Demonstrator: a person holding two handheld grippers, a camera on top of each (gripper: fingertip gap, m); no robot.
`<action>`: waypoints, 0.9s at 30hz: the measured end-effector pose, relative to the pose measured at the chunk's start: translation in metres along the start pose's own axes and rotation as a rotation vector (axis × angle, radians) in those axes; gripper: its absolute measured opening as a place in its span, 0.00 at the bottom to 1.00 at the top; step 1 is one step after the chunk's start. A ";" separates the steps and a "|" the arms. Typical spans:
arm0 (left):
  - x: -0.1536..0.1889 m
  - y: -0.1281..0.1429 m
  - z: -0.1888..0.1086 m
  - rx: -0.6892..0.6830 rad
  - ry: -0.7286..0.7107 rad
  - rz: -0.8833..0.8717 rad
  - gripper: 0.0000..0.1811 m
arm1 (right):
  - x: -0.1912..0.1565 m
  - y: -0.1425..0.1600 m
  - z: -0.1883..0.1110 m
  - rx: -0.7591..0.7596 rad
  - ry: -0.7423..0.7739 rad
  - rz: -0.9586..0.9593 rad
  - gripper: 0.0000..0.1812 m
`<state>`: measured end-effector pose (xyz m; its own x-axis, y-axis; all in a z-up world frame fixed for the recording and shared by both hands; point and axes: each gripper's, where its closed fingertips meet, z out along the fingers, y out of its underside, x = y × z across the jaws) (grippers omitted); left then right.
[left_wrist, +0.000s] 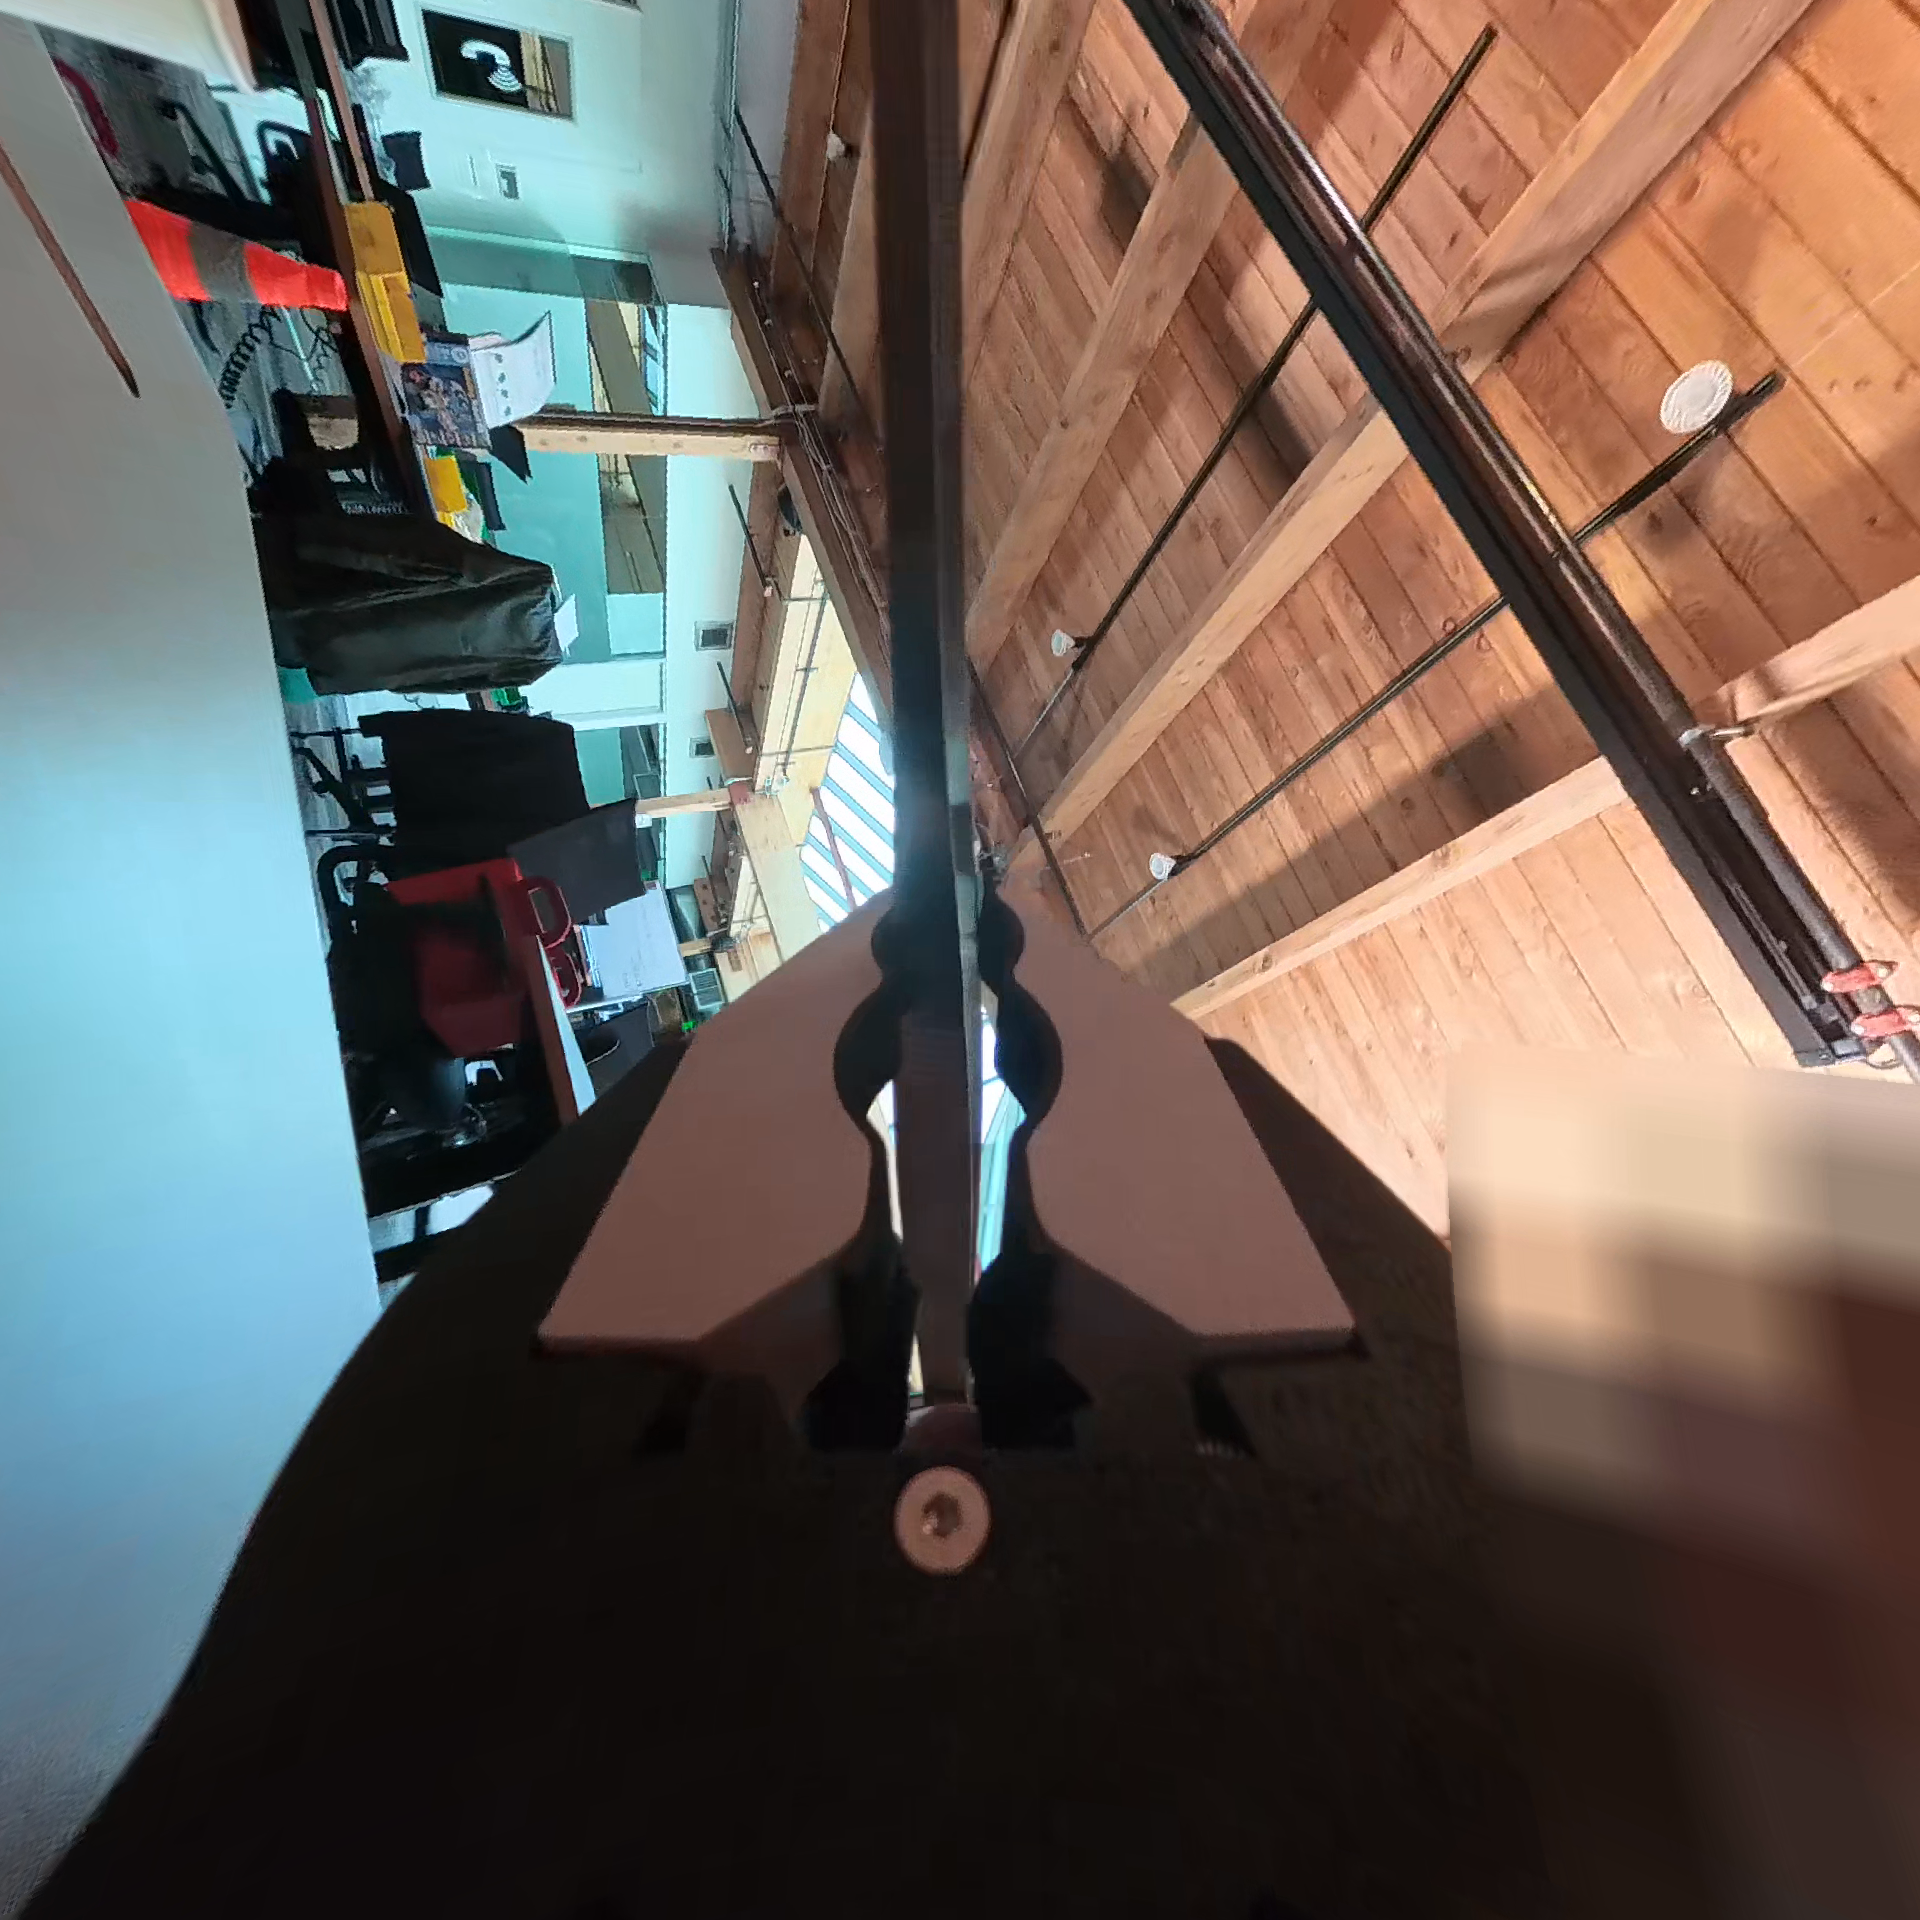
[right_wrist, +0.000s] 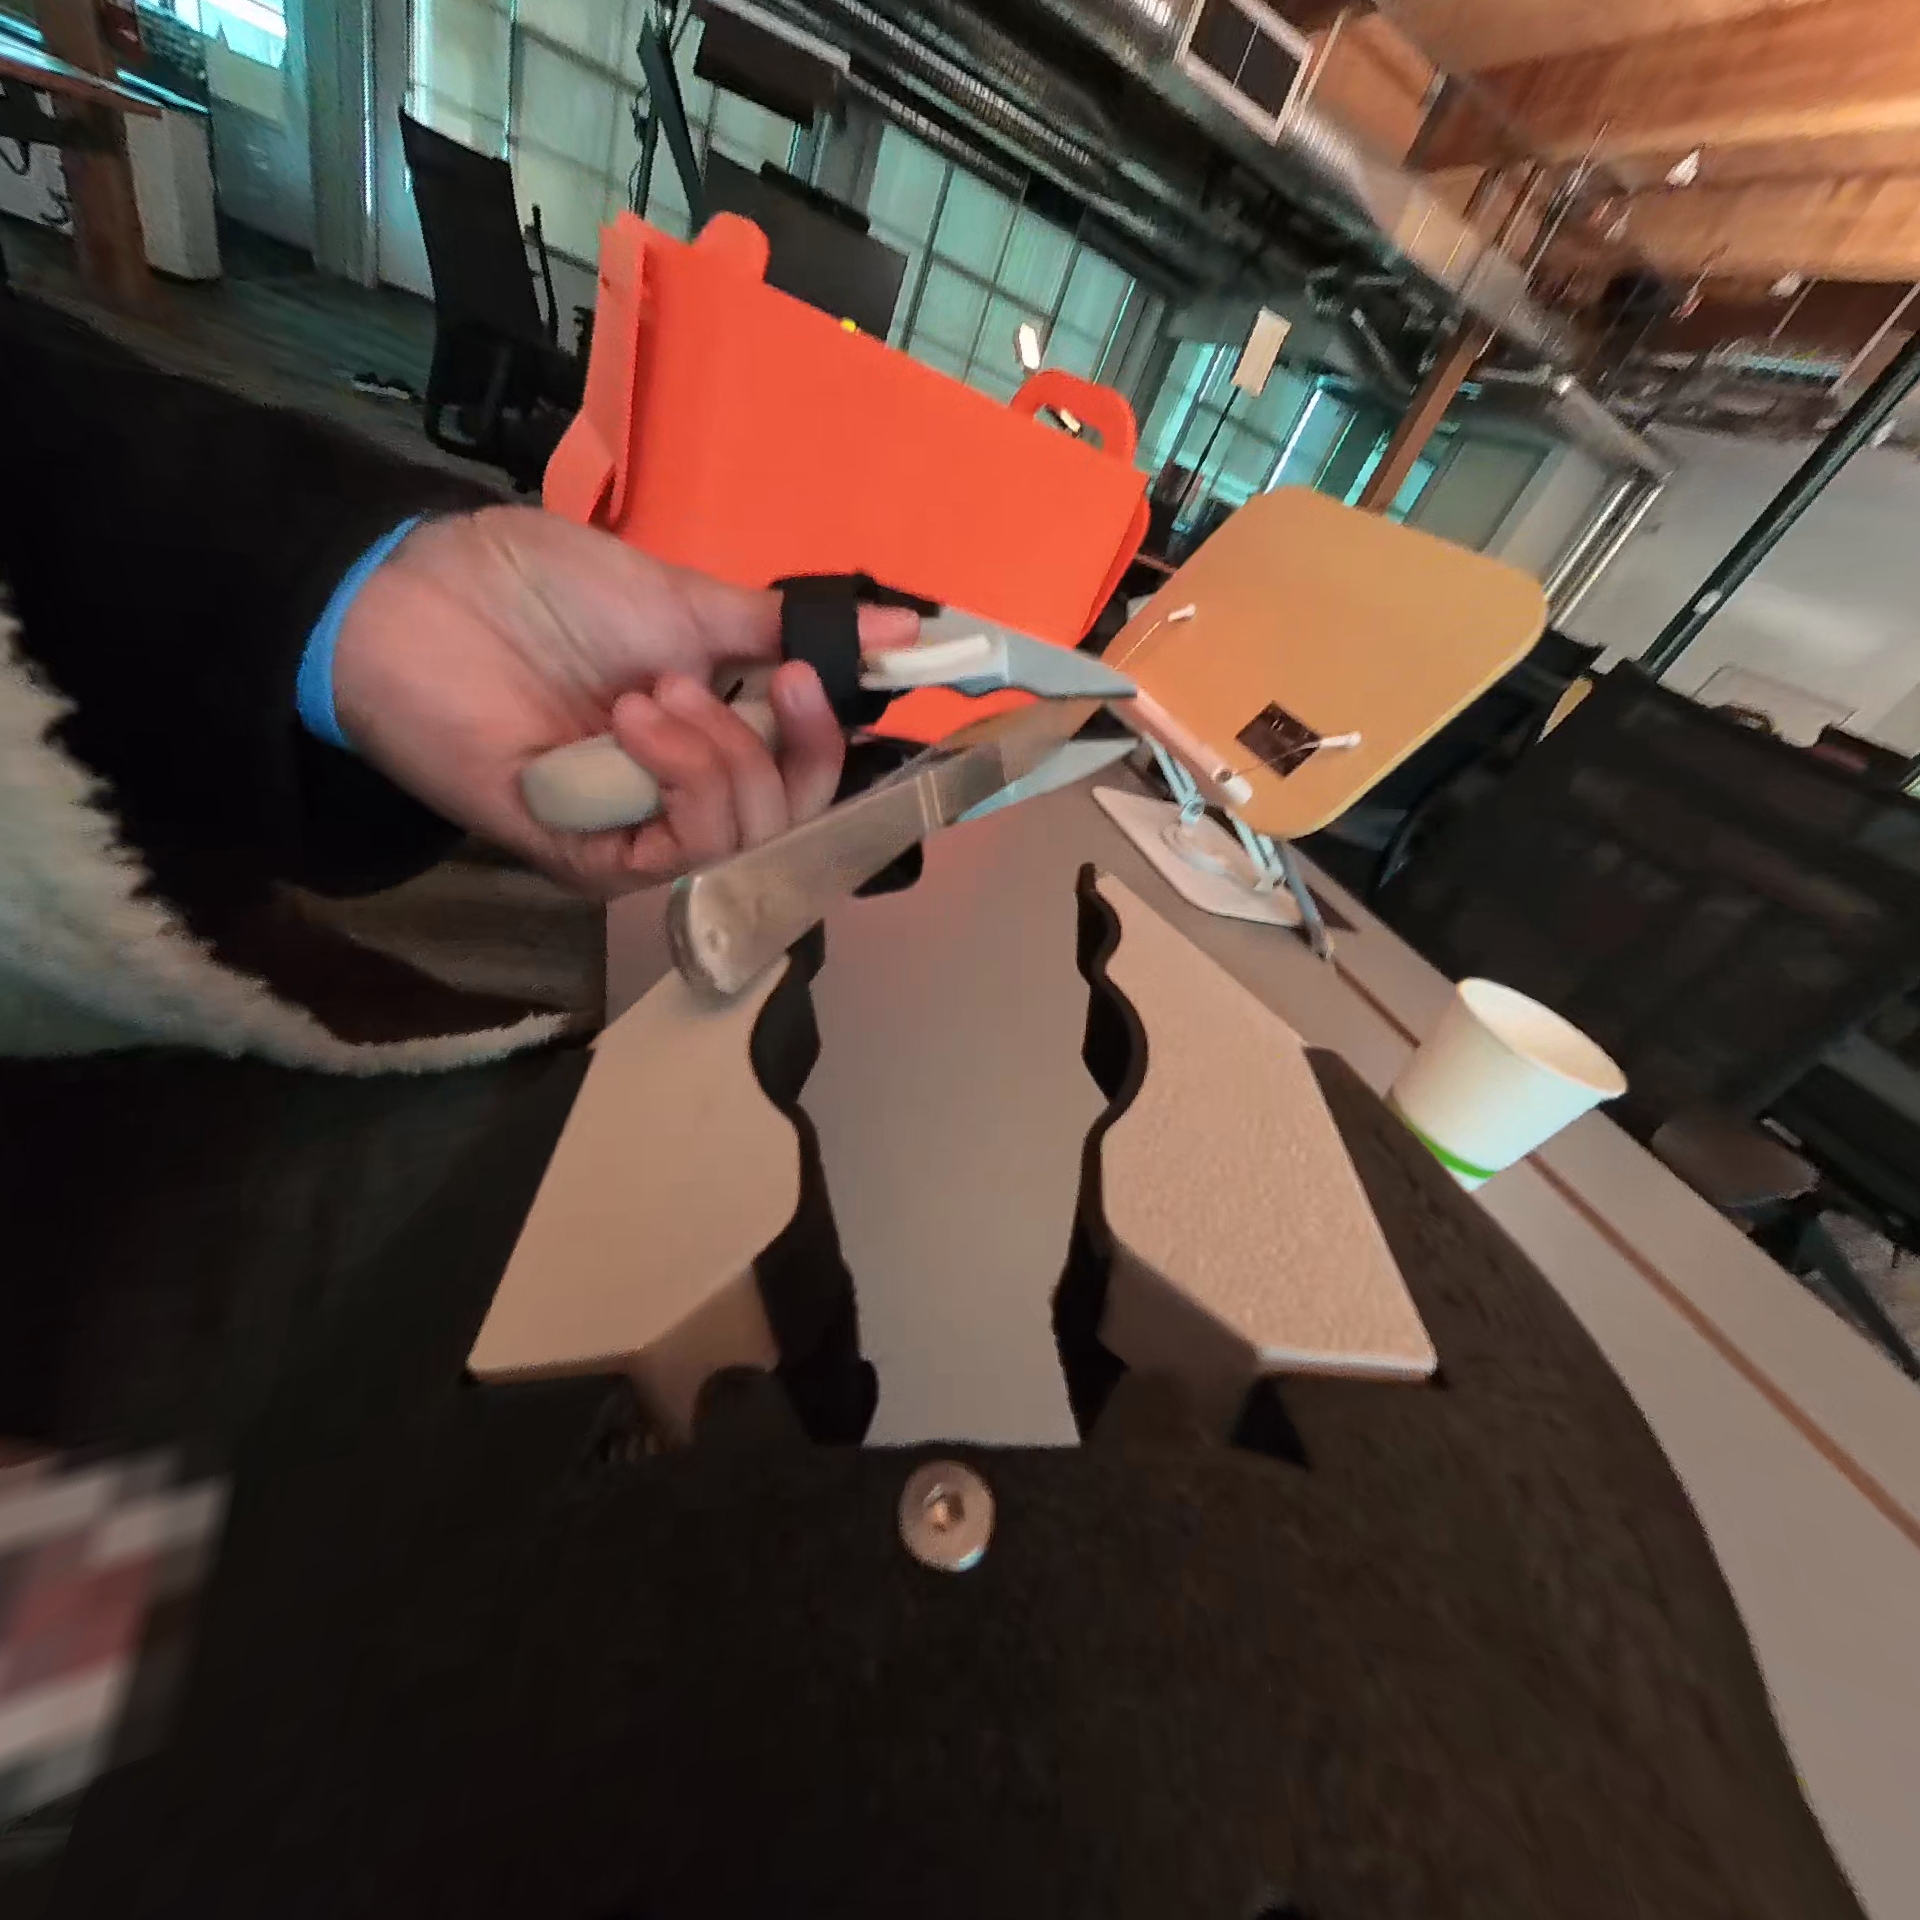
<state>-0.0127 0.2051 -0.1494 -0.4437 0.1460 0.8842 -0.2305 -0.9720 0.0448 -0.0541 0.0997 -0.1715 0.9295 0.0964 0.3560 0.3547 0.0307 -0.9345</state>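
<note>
Presently:
Left gripper (left_wrist: 932, 1039): clamped on a metal blade (left_wrist: 925, 540), pointing at the wooden ceiling (left_wrist: 1455, 520).
Right gripper (right_wrist: 940, 1049): fingers apart, empty, above the desk (right_wrist: 1662, 1403).
Paper cup (right_wrist: 1496, 1081): on desk, right.
Hand (right_wrist: 582, 686): grips a beige-handled tool (right_wrist: 935, 665).

Probably workshop-office: timber ceiling (left_wrist: 1351, 416), glass partitions (right_wrist: 1039, 281).

surface: grey table (right_wrist: 1621, 1382) | on it: white paper cup (right_wrist: 1496, 1081); white stand base (right_wrist: 1195, 847)
</note>
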 end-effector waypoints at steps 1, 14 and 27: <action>-0.001 0.003 0.000 -0.007 0.000 -0.005 0.05 | 0.001 -0.005 0.000 0.017 0.016 -0.014 0.23; -0.028 0.047 0.000 -0.124 -0.089 0.054 0.06 | 0.007 -0.003 -0.008 0.002 0.031 -0.015 0.14; -0.035 0.076 0.004 -0.185 -0.086 0.041 0.06 | 0.013 0.010 -0.005 -0.071 0.074 0.003 0.13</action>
<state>-0.0115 0.1257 -0.1755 -0.3820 0.0826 0.9204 -0.3723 -0.9253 -0.0715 -0.0377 0.0961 -0.1763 0.9344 0.0226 0.3554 0.3560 -0.0407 -0.9336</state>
